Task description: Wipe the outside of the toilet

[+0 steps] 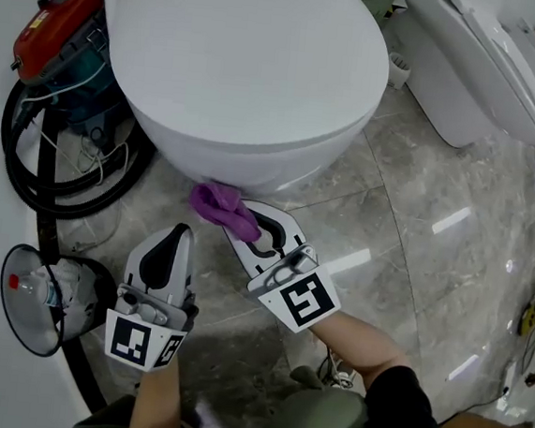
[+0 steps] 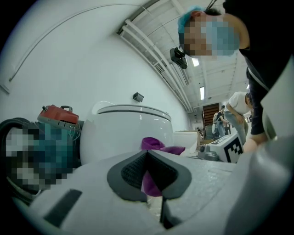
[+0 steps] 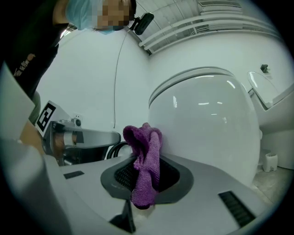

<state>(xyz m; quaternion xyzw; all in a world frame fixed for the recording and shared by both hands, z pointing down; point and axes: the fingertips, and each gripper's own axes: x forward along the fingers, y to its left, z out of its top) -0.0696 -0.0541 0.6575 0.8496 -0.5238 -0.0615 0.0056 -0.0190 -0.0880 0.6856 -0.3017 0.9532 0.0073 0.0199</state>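
The right tongs (image 1: pixel 252 224) reach forward from a bent wrist, clamped on a bunched purple cloth (image 1: pixel 219 206) that touches the low front of the toilet (image 1: pixel 244 65). The cloth's length runs along the tongs. The left tongs (image 1: pixel 183 235) hang beside them, tips together and empty.

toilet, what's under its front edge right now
A purple cloth, clamped in the right claw, sits at the bowl's lower front, above grey floor tiles. The toilet itself overhangs and hides its base.
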